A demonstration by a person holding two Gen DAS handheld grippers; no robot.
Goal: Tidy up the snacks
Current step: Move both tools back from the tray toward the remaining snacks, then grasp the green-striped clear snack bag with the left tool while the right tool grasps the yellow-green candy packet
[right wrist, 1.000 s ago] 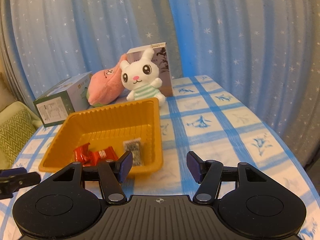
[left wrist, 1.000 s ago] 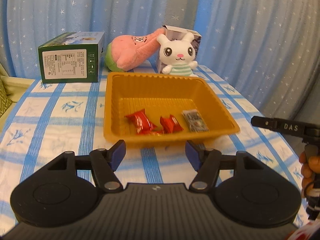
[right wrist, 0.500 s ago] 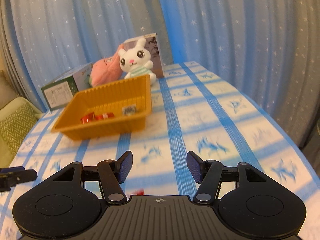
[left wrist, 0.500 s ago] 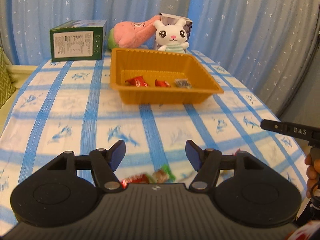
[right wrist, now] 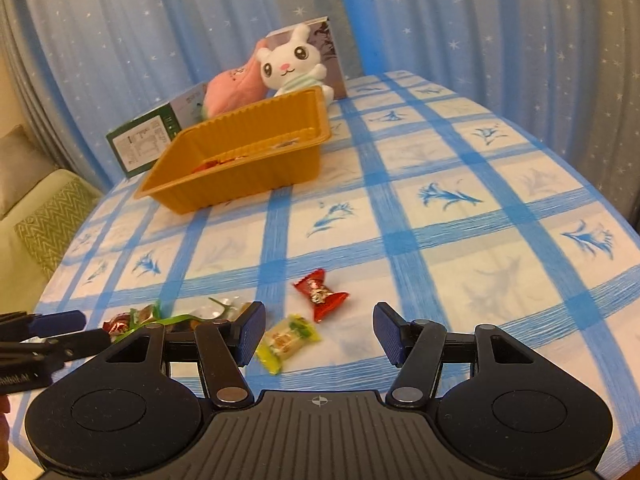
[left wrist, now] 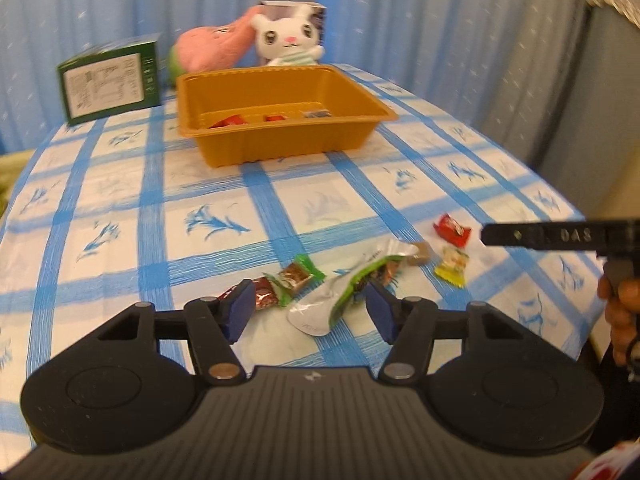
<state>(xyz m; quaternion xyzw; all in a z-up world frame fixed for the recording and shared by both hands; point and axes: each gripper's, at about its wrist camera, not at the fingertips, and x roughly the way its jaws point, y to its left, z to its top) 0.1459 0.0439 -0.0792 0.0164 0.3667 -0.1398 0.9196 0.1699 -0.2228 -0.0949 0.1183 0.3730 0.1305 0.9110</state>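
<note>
Several small wrapped sweets lie scattered on the near edge of the blue-checked bench point(right wrist: 440, 200), well apart from the orange plastic tray point(right wrist: 240, 176) farther back. Left tongs point(left wrist: 306, 312), jaws just narrowing, hover released over a green-and-silver foil wrapper point(left wrist: 340, 300). Right tongs point(right wrist: 318, 330) hang released above a yellow sweet point(right wrist: 286, 340), beside a red sweet point(right wrist: 320, 292). Light, crinkly and slippery, they seem best pinched across the middle.

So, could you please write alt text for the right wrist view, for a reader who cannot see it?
The open right tool points at a yellow candy and a red candy on a blue-checked tablecloth. Further back stands an orange tray holding a few snacks, with a white bunny plush behind it.
</note>
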